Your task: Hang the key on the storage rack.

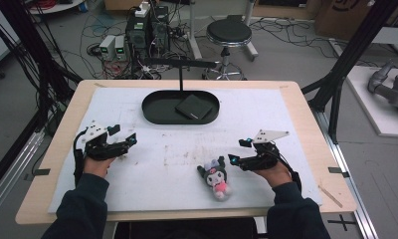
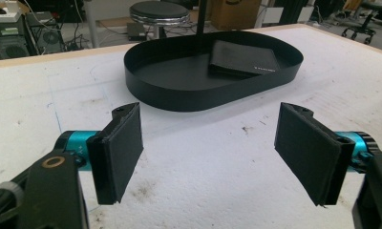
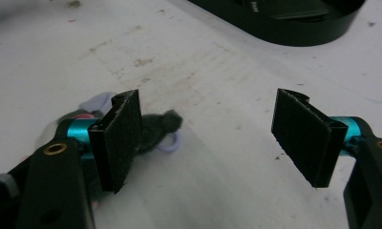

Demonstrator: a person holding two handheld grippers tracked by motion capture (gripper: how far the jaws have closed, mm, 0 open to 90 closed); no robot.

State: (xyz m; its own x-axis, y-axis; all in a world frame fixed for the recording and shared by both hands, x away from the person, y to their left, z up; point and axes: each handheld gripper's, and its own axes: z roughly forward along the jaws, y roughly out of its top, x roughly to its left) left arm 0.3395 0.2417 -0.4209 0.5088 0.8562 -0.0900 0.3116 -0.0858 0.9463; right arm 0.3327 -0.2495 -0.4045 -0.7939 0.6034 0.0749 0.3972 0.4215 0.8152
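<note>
Approach step, judged: right hand-held gripper (image 1: 241, 151) stands wide, empty. The small black-and-pink plush doll (image 1: 215, 178) lies on the counter just beside its left jaw. Next: centre over it, then close. Left hand-held gripper (image 1: 123, 135) wide, idle.

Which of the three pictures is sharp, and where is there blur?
High view: evenly lit, a little soft. Left gripper view: sharp on the black tray and wallet. Right gripper view: the plush toy behind the right claw is blurred, as is the tray at the top.
</note>
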